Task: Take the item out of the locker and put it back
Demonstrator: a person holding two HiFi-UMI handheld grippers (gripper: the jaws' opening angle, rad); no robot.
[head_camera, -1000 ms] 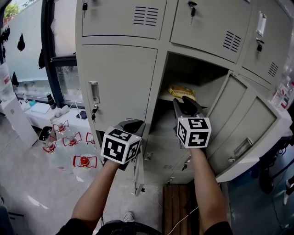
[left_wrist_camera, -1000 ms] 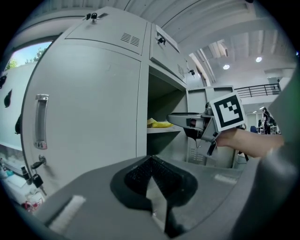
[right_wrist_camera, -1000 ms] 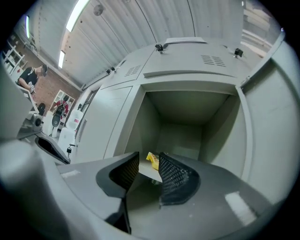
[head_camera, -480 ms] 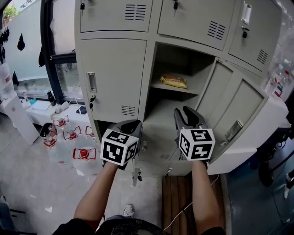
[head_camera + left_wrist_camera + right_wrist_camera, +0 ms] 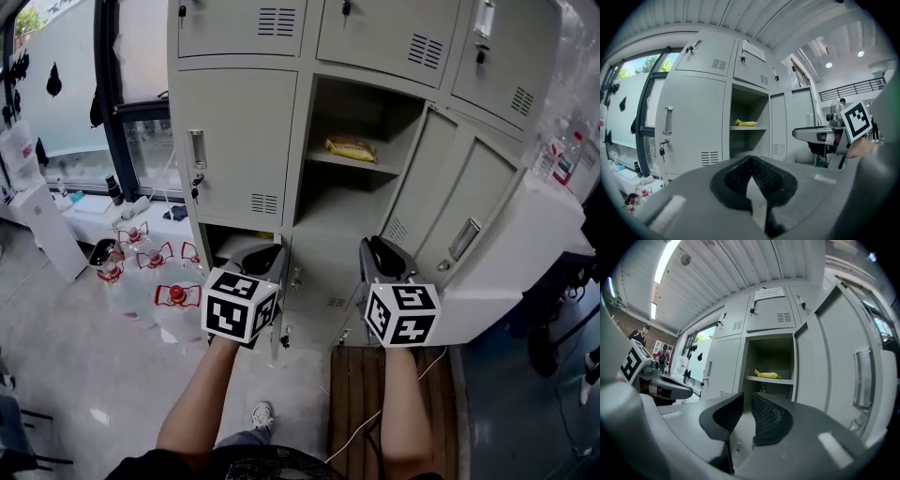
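Yellow packet [image 5: 351, 148] lies on the shelf [image 5: 370, 168] inside the open locker [image 5: 239, 141], whose door [image 5: 459, 216] is swung out to the right. Both grippers are held level in front of the locker, below the shelf and well apart from the packet. Left gripper [image 5: 255, 253] is clenched, pad tips meeting on nothing; right gripper [image 5: 382, 251] jaws have just been closing, with a narrow gap between the pads and nothing in it.
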